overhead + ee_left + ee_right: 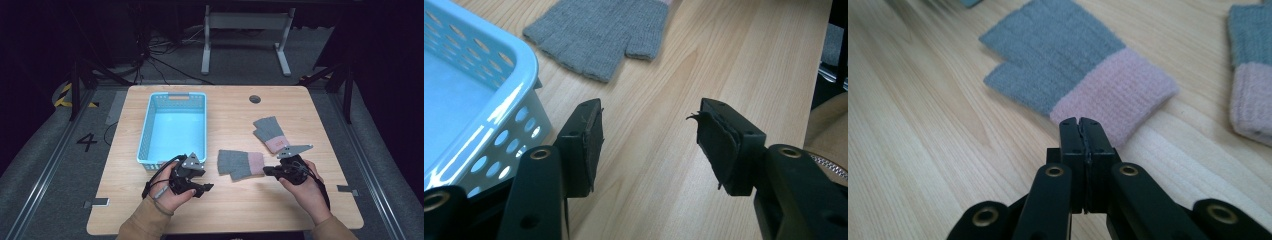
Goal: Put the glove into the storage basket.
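Note:
Two grey fingerless gloves with pink cuffs lie on the wooden table. The near glove (240,164) (599,35) (1068,70) lies flat between my two grippers. The far glove (270,132) (1250,75) lies behind it to the right. My right gripper (266,171) (1081,124) is shut, its tips just short of the near glove's pink cuff, with no cloth seen between the pads. My left gripper (204,181) (649,130) stands open over bare wood by the basket's front corner, nothing between its pads.
A light blue perforated basket (145,135) (499,95) stands at the left middle of the table and looks empty. A round cable hole (255,99) sits near the table's far edge. Bare wood lies in front of both hands.

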Tool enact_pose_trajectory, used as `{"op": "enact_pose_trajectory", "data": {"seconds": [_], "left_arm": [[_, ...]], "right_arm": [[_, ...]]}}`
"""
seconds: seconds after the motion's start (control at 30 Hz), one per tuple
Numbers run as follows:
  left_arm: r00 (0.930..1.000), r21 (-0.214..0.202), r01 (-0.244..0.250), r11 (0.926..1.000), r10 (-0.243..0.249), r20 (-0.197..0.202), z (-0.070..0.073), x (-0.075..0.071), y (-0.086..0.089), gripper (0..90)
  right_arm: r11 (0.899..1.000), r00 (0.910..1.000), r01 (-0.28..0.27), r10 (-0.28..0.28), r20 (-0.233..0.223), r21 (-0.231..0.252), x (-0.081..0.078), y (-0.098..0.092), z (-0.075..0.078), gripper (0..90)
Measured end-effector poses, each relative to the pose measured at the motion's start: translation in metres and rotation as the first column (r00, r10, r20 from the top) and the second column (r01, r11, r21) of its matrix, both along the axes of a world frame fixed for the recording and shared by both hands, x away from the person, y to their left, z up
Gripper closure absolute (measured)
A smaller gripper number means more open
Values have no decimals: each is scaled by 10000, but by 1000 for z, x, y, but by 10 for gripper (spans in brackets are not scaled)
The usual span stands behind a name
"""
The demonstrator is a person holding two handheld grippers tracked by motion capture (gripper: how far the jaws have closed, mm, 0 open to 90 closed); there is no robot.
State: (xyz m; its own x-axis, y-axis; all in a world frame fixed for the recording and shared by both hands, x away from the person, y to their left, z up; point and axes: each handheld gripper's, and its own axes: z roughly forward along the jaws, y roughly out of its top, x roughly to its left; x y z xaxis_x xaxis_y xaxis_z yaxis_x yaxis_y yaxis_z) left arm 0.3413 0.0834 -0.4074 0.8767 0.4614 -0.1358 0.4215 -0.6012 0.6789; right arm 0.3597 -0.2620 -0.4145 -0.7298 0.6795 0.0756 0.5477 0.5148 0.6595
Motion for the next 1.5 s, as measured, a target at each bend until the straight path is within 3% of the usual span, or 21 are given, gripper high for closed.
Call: {"op": "enact_pose_trajectory", "data": {"seconds": [0.17, 0.57, 0.83, 1.07, 1.17, 1.5], "left_arm": [[9998, -86, -165, 9998, 165, 58, 0, 0, 5, 429], [9967, -104, -816, 9966, 816, 32, -4, -9, 23, 431], [9914, -96, -1309, 9913, 1309, -12, -6, -15, 39, 428], [9881, -110, -1540, 9880, 1540, -48, -8, -19, 45, 427], [9871, -101, -1603, 9870, 1602, -38, -9, -21, 48, 427], [9824, -142, -1866, 9823, 1865, -88, -13, -28, 55, 421]], "right_arm": [[9999, 9997, 145, -146, 180, 92, 3, -1, 6, 870], [9956, 9947, 738, -777, 675, 577, 22, -6, 24, 669], [9896, 9875, 1303, -1350, 812, 603, 49, -11, 26, 606], [9836, 9788, 1740, -1780, 1015, 463, 70, -17, 23, 570], [9747, 9681, 2212, -2235, 1136, 324, 83, -24, 18, 548], [9558, 9532, 2923, -2887, 896, -303, 101, -31, -3, 513]]}}
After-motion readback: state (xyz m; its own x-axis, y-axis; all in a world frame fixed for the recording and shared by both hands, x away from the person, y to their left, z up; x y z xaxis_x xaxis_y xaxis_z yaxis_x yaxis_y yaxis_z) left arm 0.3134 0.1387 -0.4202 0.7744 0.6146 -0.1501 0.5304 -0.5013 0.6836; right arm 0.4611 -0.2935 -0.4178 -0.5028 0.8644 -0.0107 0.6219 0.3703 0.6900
